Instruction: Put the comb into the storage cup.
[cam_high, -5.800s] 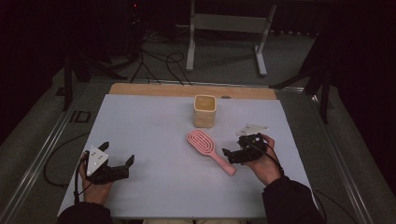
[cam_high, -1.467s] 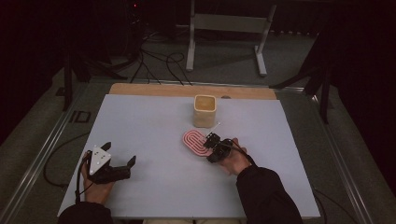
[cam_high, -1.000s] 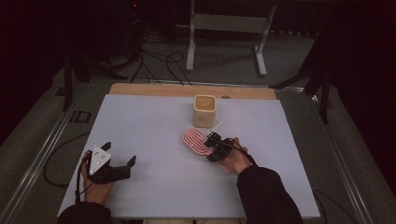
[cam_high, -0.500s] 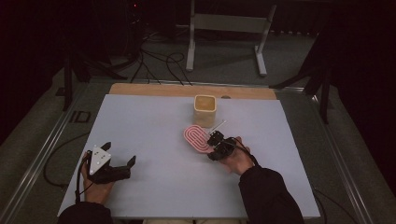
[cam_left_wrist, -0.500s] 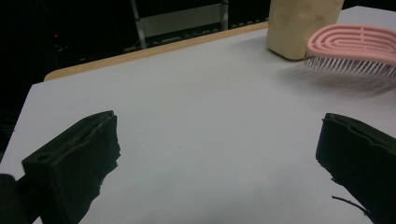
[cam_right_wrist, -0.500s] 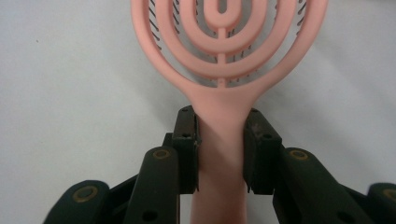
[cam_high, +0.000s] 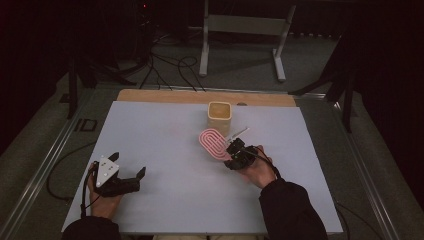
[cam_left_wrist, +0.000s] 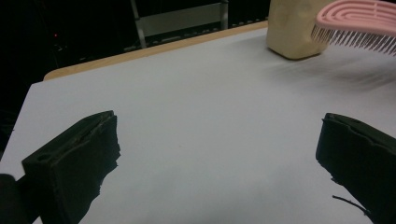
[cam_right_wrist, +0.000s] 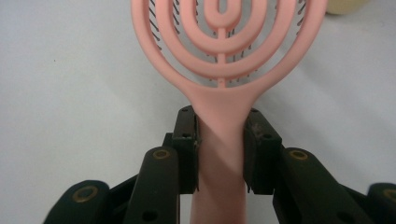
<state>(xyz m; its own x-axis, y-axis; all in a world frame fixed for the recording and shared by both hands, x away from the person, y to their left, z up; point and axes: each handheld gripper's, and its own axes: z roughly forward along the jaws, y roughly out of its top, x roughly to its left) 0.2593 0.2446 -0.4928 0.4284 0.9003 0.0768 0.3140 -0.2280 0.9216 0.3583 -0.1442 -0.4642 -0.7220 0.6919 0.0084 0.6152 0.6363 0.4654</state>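
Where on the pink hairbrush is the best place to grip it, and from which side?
By the handle, from its tail end: the right gripper is shut across the narrow, straight handle of the pink hairbrush just below the wide, slotted, bristled head.

Your table (cam_high: 165, 150) has a pale blue-grey top, with a strip of bare wood (cam_high: 165, 96) running along its far edge at twelve o'clock. A cream-coloured cup (cam_high: 219, 114) stands upright on it, towards twelve o'clock and just right of the middle line. Your left hand (cam_high: 102, 200) rests on the top at about seven o'clock.
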